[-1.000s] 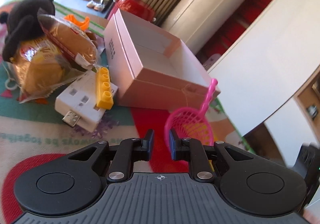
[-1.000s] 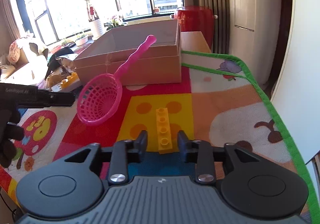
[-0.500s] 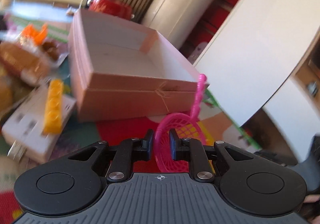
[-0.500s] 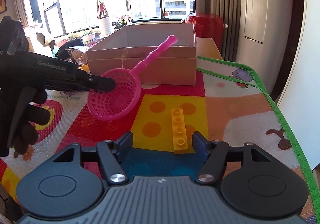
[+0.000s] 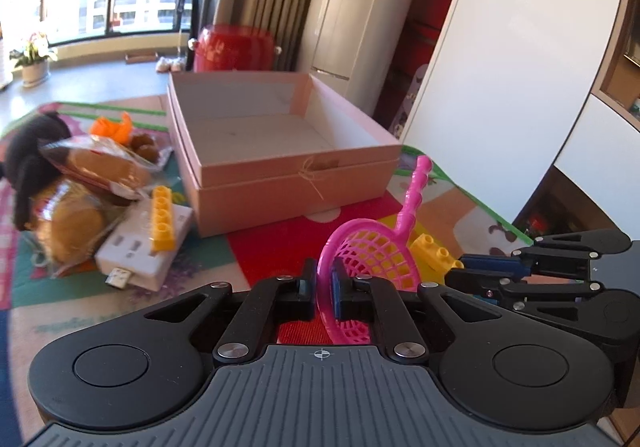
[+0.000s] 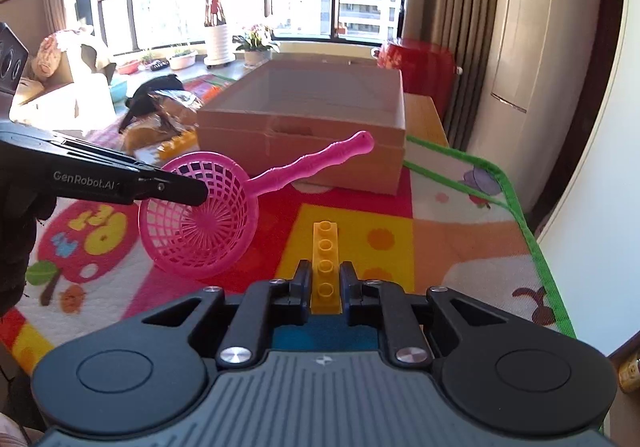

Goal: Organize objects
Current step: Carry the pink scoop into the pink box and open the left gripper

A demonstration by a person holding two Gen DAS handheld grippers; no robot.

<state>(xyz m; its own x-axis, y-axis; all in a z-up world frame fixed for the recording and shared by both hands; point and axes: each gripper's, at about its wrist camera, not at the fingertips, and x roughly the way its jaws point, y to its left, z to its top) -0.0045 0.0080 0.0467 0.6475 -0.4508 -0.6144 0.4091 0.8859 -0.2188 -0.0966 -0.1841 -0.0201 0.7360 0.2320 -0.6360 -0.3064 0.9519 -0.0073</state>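
Two grippers in play. Your left gripper is clamped on the rim of the pink strainer, jaws nearly together with only the thin plastic edge between them. Strainer is lifted off the play mat; in the right wrist view it hangs tilted, basket low and facing the camera, handle angled up toward the box. Handle tip sits in front of the box wall, can't tell if it touches.

Your right gripper has its fingers on both sides of the near end of a yellow brick, pads right at its sides; brick looks flat on the mat's yellow square, studs up. Gripped, as far as the view shows.

Open cardboard box stands on the mat beyond both tools, inside bare from what shows. Left of it: second yellow brick lying on a white power strip, bagged bread piled beside that, black plush toy behind. Red drum stool on the floor past the box.
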